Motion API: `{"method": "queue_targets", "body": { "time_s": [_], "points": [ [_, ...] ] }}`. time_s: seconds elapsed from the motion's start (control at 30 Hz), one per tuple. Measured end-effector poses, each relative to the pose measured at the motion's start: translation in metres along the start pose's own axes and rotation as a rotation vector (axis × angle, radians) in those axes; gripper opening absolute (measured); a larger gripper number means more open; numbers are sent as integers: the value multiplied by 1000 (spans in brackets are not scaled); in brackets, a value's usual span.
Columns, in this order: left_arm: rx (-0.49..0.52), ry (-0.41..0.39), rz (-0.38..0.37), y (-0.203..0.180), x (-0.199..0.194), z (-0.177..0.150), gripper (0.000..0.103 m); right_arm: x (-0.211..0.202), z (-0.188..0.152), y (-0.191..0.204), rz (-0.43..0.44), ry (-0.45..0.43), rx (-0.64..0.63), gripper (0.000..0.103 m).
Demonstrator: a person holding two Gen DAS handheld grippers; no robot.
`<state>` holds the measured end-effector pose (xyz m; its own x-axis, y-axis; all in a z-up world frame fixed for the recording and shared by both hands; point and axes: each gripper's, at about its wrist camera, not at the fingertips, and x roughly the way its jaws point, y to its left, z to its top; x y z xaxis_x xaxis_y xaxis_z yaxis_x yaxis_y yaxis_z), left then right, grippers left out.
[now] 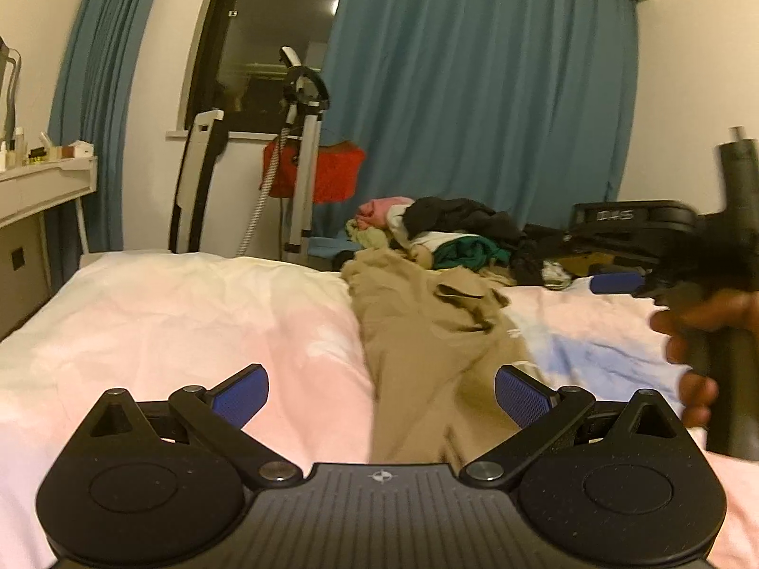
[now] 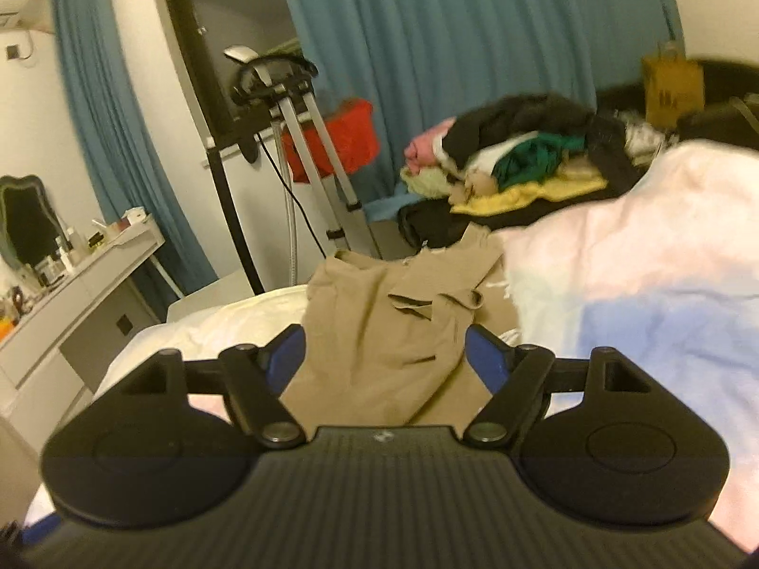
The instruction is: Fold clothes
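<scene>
The left gripper (image 1: 382,396) has its jaws spread wide and holds nothing; the right gripper (image 2: 384,355) likewise stands wide with nothing clamped. Between and beyond both lies the tan garment (image 1: 427,332), stretched along the bed (image 1: 189,313). At its far end sits a heap of clothes (image 2: 517,156). Behind stand a garment steamer (image 1: 303,151), teal curtains (image 1: 474,95) and a white worktop (image 1: 42,185).

A home bedroom. A bed (image 1: 189,313) with pale bedding fills the foreground, teal curtains (image 1: 474,95) cover the window, and a dressing table (image 2: 95,275) with a mirror (image 2: 26,218) holds toiletries.
</scene>
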<state>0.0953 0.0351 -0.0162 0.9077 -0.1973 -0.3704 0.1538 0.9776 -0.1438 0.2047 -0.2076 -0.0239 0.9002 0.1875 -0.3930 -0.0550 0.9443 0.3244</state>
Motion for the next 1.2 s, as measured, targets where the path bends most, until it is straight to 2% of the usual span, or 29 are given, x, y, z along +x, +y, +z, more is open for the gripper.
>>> {"method": "queue_targets", "body": {
  "time_s": [0.17, 0.33, 0.53, 0.67, 0.77, 0.97, 1.07, 1.2],
  "points": [
    [28, -9, -11, -14, -33, -4, 102, -72, -10, 1, 3, -24, -1, 76],
    [60, 24, -12, -28, -50, -13, 103, -129, -42, -3, 31, -5, -1, 76],
    [31, 88, 6, -35, -58, -22, 103, -157, -76, -17, 46, 19, 13, 76],
    [54, 119, 28, -38, -61, -27, 103, -169, -80, -23, 55, -11, 11, 76],
    [66, 178, 30, -39, -55, -30, 102, -170, -81, -25, 59, -26, -13, 76],
    [56, 329, 23, -36, -34, -34, 101, -168, -85, -36, 76, -10, 29, 76],
    [6, 425, 20, -23, -22, -33, 100, -167, -86, -41, 82, 3, 50, 76],
    [-123, 566, 20, 10, -7, -31, 96, -165, -87, -47, 98, 15, 87, 76]
  ]
}}
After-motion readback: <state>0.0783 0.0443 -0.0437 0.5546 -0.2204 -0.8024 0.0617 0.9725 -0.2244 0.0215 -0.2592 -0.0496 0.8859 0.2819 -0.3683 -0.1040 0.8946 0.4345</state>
